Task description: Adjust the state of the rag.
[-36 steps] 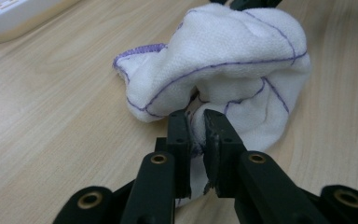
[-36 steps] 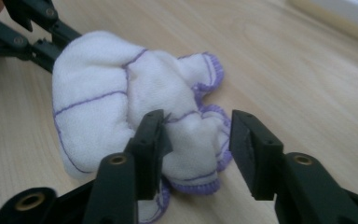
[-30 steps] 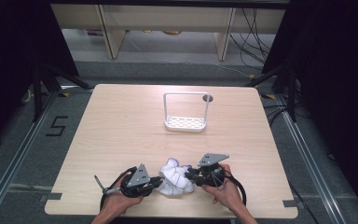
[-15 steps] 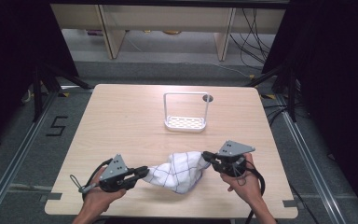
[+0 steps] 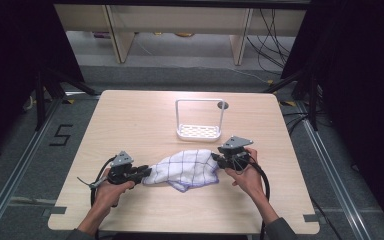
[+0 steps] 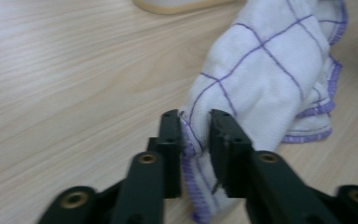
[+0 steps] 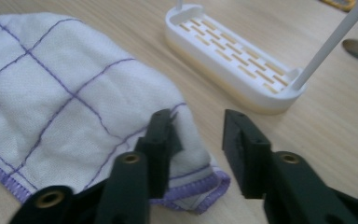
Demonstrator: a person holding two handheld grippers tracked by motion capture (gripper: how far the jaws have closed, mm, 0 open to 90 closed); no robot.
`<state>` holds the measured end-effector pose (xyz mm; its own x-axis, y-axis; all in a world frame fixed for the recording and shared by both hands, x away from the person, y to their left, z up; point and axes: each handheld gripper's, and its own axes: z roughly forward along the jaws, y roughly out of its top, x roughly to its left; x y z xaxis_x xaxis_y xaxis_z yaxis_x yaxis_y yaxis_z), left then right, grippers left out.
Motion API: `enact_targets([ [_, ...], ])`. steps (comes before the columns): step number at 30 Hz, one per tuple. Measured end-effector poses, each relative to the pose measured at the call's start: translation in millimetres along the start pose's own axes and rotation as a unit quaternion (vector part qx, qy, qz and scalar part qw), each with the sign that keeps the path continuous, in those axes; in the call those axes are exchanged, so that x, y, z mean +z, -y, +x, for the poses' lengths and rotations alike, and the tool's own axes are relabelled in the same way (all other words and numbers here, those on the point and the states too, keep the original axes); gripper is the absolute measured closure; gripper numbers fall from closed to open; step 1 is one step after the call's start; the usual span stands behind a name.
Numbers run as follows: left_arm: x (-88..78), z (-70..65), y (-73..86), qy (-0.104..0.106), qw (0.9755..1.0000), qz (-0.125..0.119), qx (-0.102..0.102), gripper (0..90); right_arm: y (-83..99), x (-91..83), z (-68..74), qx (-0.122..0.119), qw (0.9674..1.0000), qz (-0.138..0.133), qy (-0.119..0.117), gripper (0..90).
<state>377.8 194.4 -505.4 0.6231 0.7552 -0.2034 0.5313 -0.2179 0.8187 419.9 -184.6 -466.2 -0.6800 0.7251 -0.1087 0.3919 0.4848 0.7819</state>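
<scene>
The cloth (image 5: 185, 170), white with a purple grid and purple stitched hem, lies on the table (image 5: 130, 120) near the front edge, about midway between the left and right edges, stretched sideways between the 2 grippers. Behind it, toward the back edge, stands a white rack (image 5: 199, 120) with a slotted base and a thin hoop frame.

The step in hand looks like spreading the cloth out and then letting it go. The left gripper (image 6: 196, 135) has just been opening; an end of the cloth sits between its jaws, and a small gap shows on one side, so the grip looks released rather than clamped. The right gripper (image 7: 198, 140) has also just been opening; its jaws stand apart, 1 jaw over the cloth's hemmed corner and bare wood in the gap, holding nothing.

The next move probably calls for drawing both grippers clear of the cloth without dragging it, then taking fresh hold of an edge to flatten or fold it.

The only writing to be read is a black 5 (image 5: 62, 135) marked on the floor left of the table; the cloth and rack carry no label.
</scene>
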Motion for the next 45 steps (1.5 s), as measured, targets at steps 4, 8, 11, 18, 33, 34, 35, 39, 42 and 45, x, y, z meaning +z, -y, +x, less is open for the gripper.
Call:
enact_targets([
  [4,-27.3,1.5,1.5,-0.016,0.9996,-0.02,-0.014,55.2,2.4,-31.5,4.8,0.02,0.9996,-0.013,-0.016,50.9],
  [8,-41.8,-16.9,15.3,0.002,0.9999,-0.004,0.015,51.6,23.2,-48.3,20.8,0.041,0.9976,0.008,-0.055,51.0],
  [11,-36.8,-23.3,19.6,0.01,0.9994,0.012,0.029,49.8,28.6,-41.9,23.7,0.031,0.9972,0.019,-0.065,51.4],
  [18,-2.0,-32.0,16.4,0.018,0.9943,0.052,0.092,51.8,36.1,-17.8,42.8,0.01,0.9944,0.058,-0.087,53.0],
  [33,-4.7,-37.3,6.6,0.002,0.9904,0.041,0.132,86.6,33.9,-6.5,31.6,-0.023,0.9957,0.041,-0.081,86.1],
  [34,-10.8,-39.9,4.2,0.008,0.9905,0.032,0.134,86.6,30.4,-16.2,33.0,-0.015,0.9956,0.031,-0.087,86.1],
  [35,-19.9,-44.6,1.5,0.012,0.9907,0.027,0.133,86.6,28.7,-24.9,34.2,-0.009,0.9952,0.025,-0.094,86.1],
  [39,-46.5,-63.3,-4.2,0.048,0.9898,0.004,0.134,86.6,26.4,-63.9,37.8,-0.011,0.9935,-0.006,-0.113,86.3],
  [42,-68.7,-76.7,-9.9,0.072,0.9863,-0.003,0.148,86.5,26.3,-92.6,43.0,-0.009,0.9907,-0.028,-0.132,86.3],
  [45,-87.7,-86.3,-18.2,0.092,0.9838,-0.017,0.153,86.5,17.6,-121.7,49.7,-0.016,0.99,-0.041,-0.134,86.4],
])
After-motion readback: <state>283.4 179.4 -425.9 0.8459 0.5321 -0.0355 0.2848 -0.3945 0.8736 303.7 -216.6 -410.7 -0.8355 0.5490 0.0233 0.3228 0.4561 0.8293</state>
